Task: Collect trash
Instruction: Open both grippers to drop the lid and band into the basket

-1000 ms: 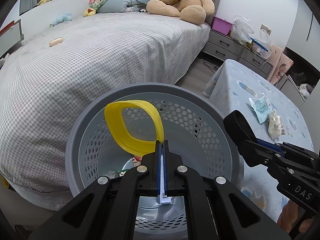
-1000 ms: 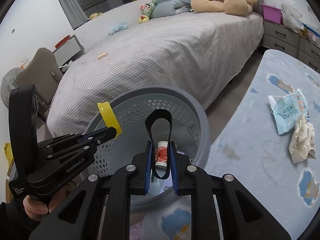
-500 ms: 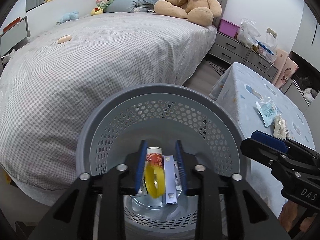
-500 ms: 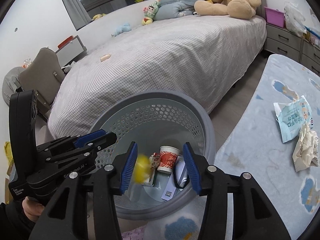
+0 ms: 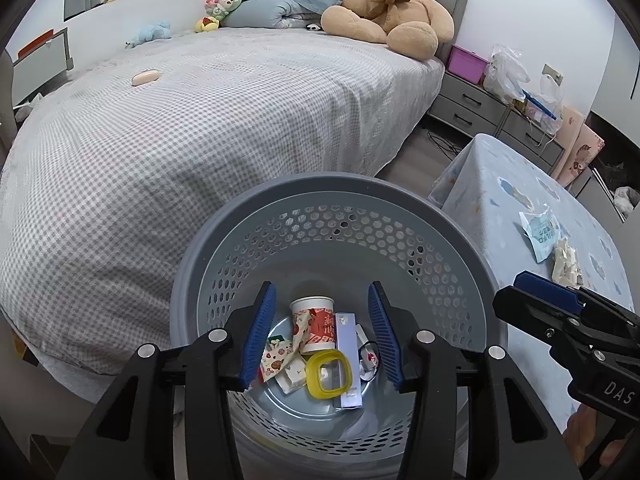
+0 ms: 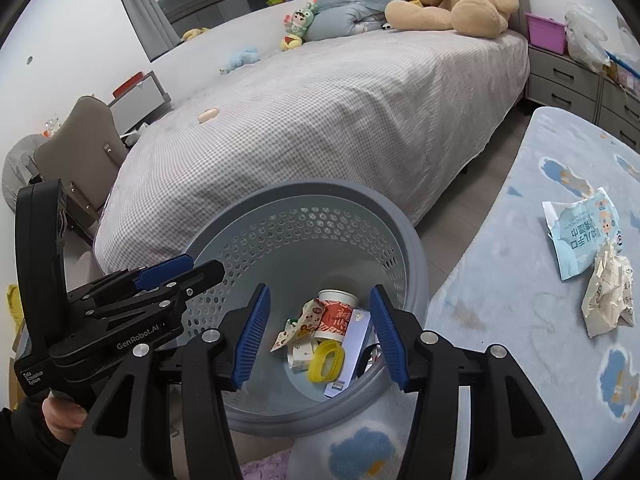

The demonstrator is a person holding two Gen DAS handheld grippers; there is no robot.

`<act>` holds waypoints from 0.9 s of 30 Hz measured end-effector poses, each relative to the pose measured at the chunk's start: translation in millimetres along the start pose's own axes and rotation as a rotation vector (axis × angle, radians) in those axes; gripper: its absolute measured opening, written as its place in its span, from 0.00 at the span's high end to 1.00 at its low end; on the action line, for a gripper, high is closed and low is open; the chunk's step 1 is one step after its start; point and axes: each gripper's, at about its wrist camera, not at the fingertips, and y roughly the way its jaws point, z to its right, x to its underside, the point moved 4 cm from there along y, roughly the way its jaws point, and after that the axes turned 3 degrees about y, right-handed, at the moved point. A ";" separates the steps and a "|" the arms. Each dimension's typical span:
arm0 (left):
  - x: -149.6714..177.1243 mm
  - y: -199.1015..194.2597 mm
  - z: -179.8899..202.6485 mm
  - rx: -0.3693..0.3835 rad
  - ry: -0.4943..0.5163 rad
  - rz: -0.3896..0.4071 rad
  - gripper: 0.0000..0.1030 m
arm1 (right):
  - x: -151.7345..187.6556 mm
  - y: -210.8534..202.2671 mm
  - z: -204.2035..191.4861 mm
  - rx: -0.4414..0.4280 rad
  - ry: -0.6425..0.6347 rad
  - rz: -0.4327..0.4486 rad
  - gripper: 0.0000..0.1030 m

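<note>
A grey perforated basket stands on the floor beside the bed. In it lie a yellow ring, a paper cup, a pale blue box and wrappers. My left gripper is open and empty above the basket. My right gripper is open and empty above it too. On the blue tablecloth lie a light blue packet and crumpled paper.
A bed with a checked cover fills the left and back, with a teddy bear and small toys. Grey drawers stand at the back right. A chair stands at the left.
Both grippers opened. The yellow ring fell from the left gripper and the black band fell from the right gripper into the basket.
</note>
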 end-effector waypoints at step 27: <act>-5.3 -14.3 14.1 -0.090 0.049 0.056 0.30 | 15.2 -32.8 29.7 0.083 0.044 0.059 0.32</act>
